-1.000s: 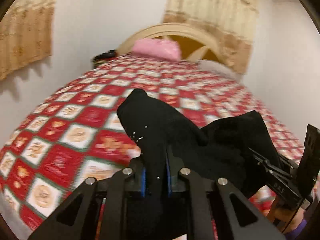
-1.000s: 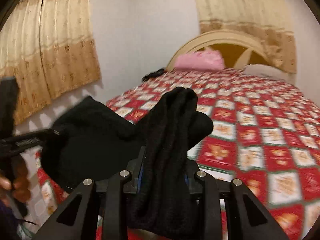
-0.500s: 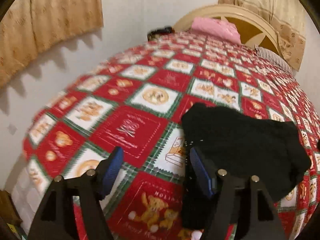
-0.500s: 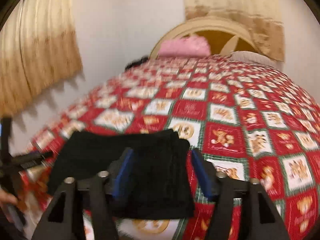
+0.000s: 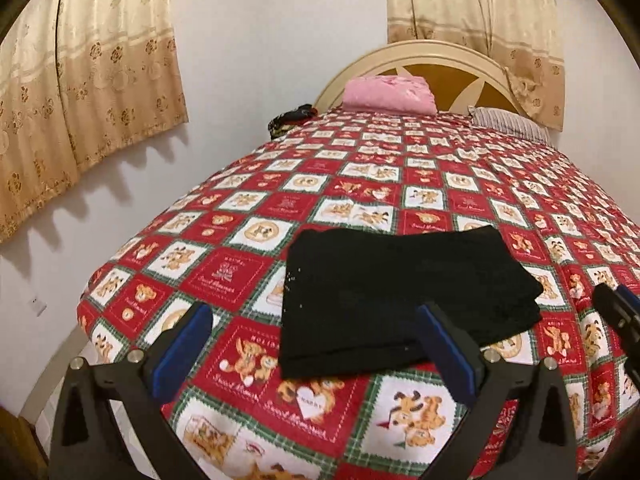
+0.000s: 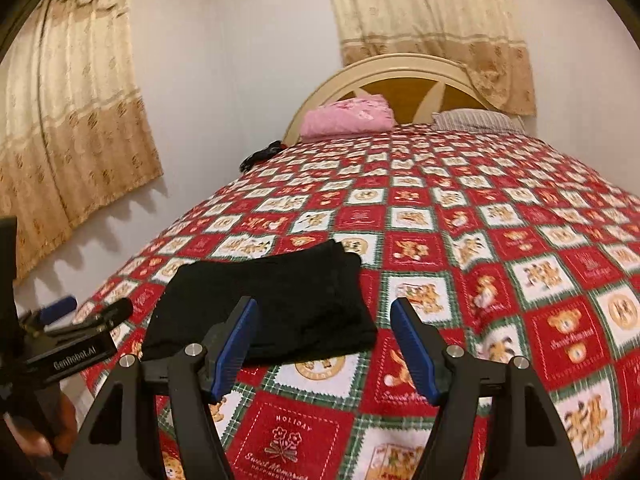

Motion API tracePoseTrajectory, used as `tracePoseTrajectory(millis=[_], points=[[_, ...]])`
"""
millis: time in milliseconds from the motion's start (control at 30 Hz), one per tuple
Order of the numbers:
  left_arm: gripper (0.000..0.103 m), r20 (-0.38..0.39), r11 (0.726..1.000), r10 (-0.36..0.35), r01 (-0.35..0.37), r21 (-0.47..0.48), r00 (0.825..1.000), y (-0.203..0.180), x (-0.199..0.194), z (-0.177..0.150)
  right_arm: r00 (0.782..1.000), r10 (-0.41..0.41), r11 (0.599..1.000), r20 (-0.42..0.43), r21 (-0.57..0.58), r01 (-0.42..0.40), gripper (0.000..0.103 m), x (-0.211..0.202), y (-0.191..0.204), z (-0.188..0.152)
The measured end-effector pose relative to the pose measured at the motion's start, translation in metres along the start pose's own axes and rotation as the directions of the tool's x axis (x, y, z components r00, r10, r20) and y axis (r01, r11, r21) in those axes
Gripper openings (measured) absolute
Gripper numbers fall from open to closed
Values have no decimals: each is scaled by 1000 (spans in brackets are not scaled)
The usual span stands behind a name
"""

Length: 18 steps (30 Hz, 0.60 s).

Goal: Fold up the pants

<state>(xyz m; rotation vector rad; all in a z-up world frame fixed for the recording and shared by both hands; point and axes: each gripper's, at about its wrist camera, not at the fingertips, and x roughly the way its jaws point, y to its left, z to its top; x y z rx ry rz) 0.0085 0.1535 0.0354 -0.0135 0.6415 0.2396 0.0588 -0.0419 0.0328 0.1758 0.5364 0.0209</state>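
Note:
The black pants (image 5: pixel 392 292) lie folded into a flat rectangle on the red patterned bedspread (image 5: pixel 400 184), near the bed's foot. They also show in the right wrist view (image 6: pixel 276 300). My left gripper (image 5: pixel 316 344) is open and empty, held back from the near edge of the pants. My right gripper (image 6: pixel 324 340) is open and empty, just short of the pants' right corner. The left gripper (image 6: pixel 88 312) shows at the left edge of the right wrist view, and the right gripper's tip (image 5: pixel 616 308) at the right edge of the left wrist view.
A pink folded blanket (image 5: pixel 388 94) and a striped pillow (image 5: pixel 508 122) lie by the cream headboard (image 5: pixel 404 54). A dark item (image 5: pixel 290 118) sits at the bed's far left corner. Curtains (image 5: pixel 80 80) hang on the left wall. The bed's left edge drops to the floor.
One second ago both grippers were shut on the pants and held them up. They have let go and opened, the pants now lie flat, and both grippers have pulled back.

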Motion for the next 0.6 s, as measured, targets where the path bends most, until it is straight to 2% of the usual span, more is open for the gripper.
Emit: tracePoseTrajectory(millis=[167, 333, 400, 467, 600], points=[[103, -5, 999, -31, 31, -20, 1000, 2, -10, -5, 999, -10, 1000, 31, 5, 10, 70, -16, 0, 0], [103, 2, 996, -63, 63, -57, 998, 7, -17, -10, 999, 18, 1000, 33, -17, -17, 70, -21, 12, -1], [103, 50, 998, -47, 50, -47, 998, 6, -24, -13, 999, 29, 999, 25, -26, -28, 70, -20, 16, -3], [103, 99, 1000, 2, -1, -7, 995, 1, -31, -14, 999, 35, 999, 17, -30, -35, 70, -18, 19, -5], [103, 86, 1000, -7, 7, -3, 996, -3, -30, -11, 999, 35, 999, 13, -28, -35, 70, -17, 18, -5]])
